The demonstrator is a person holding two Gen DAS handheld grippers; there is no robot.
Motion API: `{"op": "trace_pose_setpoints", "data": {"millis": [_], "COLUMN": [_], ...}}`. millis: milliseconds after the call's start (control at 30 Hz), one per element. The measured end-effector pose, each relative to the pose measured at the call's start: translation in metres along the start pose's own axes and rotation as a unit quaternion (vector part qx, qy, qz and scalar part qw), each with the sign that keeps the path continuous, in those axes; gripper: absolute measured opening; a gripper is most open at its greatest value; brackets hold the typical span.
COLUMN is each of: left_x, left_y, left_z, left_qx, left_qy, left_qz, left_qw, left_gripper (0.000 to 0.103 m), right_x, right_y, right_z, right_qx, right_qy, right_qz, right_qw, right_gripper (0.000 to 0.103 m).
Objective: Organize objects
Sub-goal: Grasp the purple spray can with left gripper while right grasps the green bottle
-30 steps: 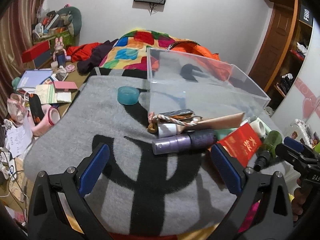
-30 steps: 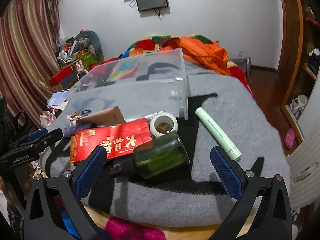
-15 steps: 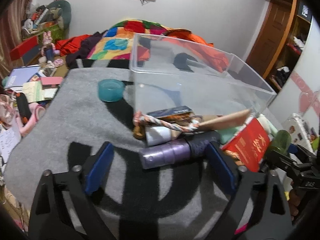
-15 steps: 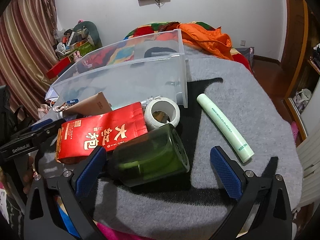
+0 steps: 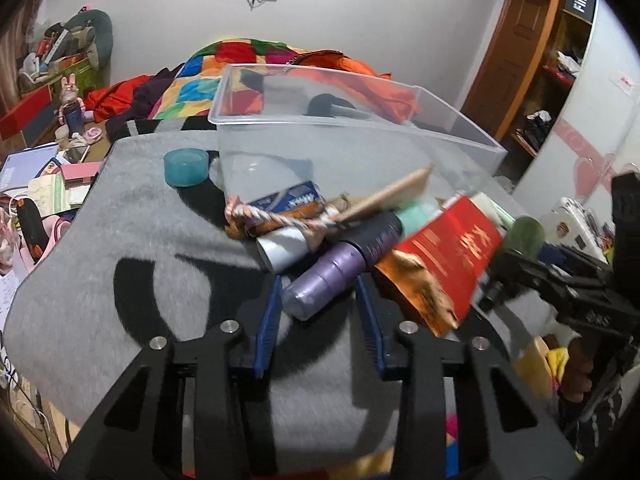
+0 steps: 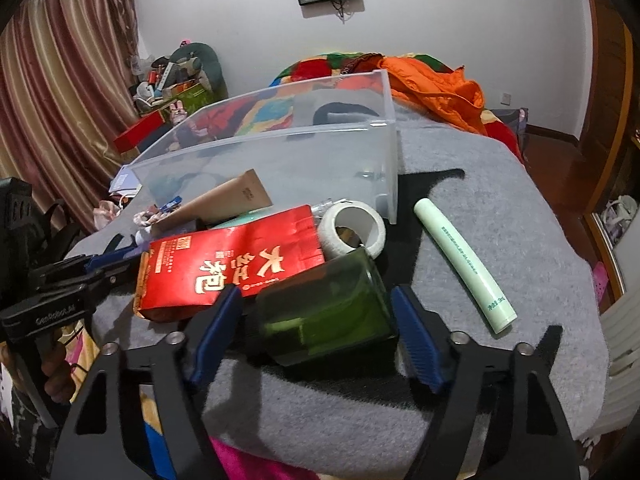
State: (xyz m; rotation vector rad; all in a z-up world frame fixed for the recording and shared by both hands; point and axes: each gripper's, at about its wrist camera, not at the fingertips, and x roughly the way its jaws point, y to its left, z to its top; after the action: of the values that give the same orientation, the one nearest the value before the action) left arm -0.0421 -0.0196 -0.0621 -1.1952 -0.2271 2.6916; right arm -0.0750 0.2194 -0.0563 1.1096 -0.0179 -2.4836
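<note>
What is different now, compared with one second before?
Both grippers have just been closing. The left gripper moved in around the purple bottle, which tilted; the right gripper now brackets the green bottle. Whether either grips is unclear. The clear bin, red packet and pale green tube stayed put.

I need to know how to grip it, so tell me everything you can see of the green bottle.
The green bottle is dark, see-through, glass or plastic by its look, with flat sides and a dark cap end toward the left. It lies on its side on the grey blanket, between the right gripper fingers, whose jaws have just been closing; contact with the pads is unclear. The red packet overlaps its upper left, and the white tape roll sits just behind it.
</note>
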Motion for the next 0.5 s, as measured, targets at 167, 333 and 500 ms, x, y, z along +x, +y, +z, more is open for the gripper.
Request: {"op": "trace_pose_setpoints", "data": {"millis": [167,333,500], "left_x": [-0.015,-0.022,-0.008], "left_y": [-0.007,-0.001,-0.007], "left_z": [-0.011,0.001,0.012], "left_qx": [0.014,0.019,0.053], "left_qy": [0.002,-0.002,0.015], "left_qz": [-0.016,-0.008,-0.011], "left_qw": [0.9998,0.9998,0.9984], "left_gripper": [0.031,0.031,0.031], "right_x": [-0.004,-0.007,-0.009], "right_y": [-0.002,-0.010,-0.010], "right_z": [-0.001,-0.001,-0.004], "right_qx": [0.003,0.021,0.029], "right_qy": [-0.005,-0.003,-0.004], "right_qz": [0.003,0.018,0.021], "right_qw": [1.000,1.000,0.999], "right_gripper": [0.066,0.062,0.061]}}
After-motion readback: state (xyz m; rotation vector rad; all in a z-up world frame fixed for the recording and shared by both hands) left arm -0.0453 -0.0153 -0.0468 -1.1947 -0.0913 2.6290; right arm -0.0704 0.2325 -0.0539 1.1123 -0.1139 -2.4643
